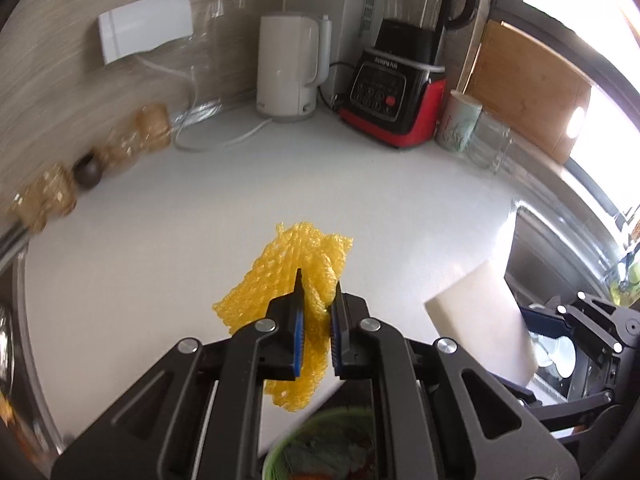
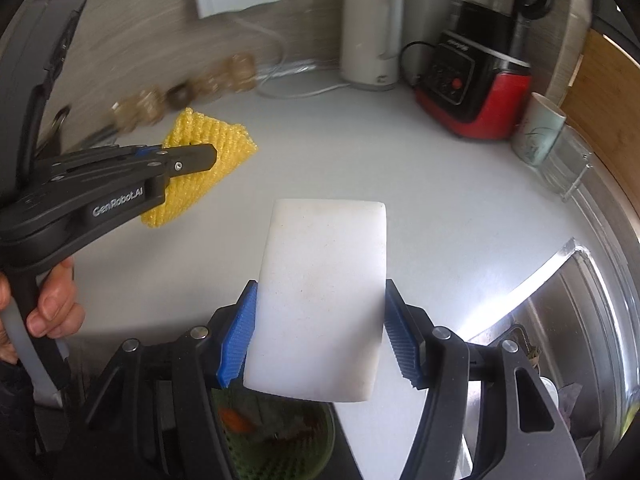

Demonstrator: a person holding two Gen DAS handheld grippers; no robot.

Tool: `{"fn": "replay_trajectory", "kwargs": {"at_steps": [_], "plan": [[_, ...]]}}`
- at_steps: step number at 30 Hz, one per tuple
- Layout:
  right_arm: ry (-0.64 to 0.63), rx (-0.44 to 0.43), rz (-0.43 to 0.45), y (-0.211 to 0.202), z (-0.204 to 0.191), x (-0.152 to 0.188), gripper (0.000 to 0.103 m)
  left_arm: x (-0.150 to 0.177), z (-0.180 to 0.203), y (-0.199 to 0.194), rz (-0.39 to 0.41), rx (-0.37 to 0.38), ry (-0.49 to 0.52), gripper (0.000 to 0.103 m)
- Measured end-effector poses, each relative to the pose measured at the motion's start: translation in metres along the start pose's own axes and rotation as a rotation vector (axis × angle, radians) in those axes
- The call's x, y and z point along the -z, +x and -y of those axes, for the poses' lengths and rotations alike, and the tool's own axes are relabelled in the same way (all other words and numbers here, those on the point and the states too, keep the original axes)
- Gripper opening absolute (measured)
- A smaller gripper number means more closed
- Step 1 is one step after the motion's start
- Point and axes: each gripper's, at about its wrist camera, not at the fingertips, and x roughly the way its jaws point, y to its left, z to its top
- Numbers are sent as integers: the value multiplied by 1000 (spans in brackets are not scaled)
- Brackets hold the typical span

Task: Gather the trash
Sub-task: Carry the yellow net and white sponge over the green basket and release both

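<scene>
My left gripper (image 1: 318, 296) is shut on a yellow foam net (image 1: 288, 276), held above the white counter (image 1: 200, 220); the net also shows in the right wrist view (image 2: 204, 164) with the left gripper (image 2: 208, 158) in front of it. My right gripper (image 2: 320, 304) is shut on a white foam block (image 2: 324, 292), its blue pads (image 2: 236, 340) pressing both sides; the block shows at the right of the left wrist view (image 1: 484, 320). A green bin (image 1: 316, 448) with scraps sits below both grippers and also shows in the right wrist view (image 2: 276, 440).
A white kettle (image 1: 290, 68), a red and black blender (image 1: 400, 80), a patterned cup (image 1: 456, 122) and a glass (image 1: 488, 140) stand at the back. A wooden board (image 1: 528, 84) leans at the right. A steel sink (image 2: 560, 340) lies to the right.
</scene>
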Motion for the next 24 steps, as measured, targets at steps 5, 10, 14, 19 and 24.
{"fn": "replay_trajectory", "kwargs": {"at_steps": [5,10,14,19,24], "plan": [[-23,-41,-41,0,-7,26,62,41,17,-7,-52,0,-17,10],[0,-44,-64,-4,-12,52,62,82,30,-7,-120,32,0,10],[38,-18,-100,-2,-19,74,62,117,34,-5,-190,77,22,10],[84,40,-147,5,-20,99,62,160,42,4,-280,141,51,10],[125,61,-192,11,-18,119,62,187,47,12,-328,175,71,12]]}}
